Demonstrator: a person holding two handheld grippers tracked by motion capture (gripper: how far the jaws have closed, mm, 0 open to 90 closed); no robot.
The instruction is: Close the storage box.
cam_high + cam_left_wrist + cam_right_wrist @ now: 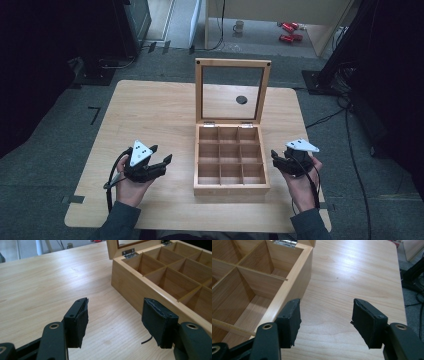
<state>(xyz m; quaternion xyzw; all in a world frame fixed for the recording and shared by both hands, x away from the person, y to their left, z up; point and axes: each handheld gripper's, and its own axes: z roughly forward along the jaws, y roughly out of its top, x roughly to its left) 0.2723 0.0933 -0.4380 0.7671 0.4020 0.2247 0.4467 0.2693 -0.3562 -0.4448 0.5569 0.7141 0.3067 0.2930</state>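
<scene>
Wooden box (231, 157) sits mid-table, its glass-paned lid (233, 90) standing upright on two hinges, nine compartments showing nothing in them. Left gripper (159, 160) rests to the box's left, right gripper (278, 159) just beside its right wall — both with jaws spread, nothing between them.

Risks, as a judgement: the lid looks balanced near vertical, so a nudge from either gripper could drop it shut or tip it backward. The right gripper sits close to the box wall; a careless sweep could shove the box across the table (145, 110).

Hard to read: a dark round spot (241, 99) shows through the glass — a mark or a hole in the table, cannot tell. The front row's floors are hidden by the box's front wall in the high view.
</scene>
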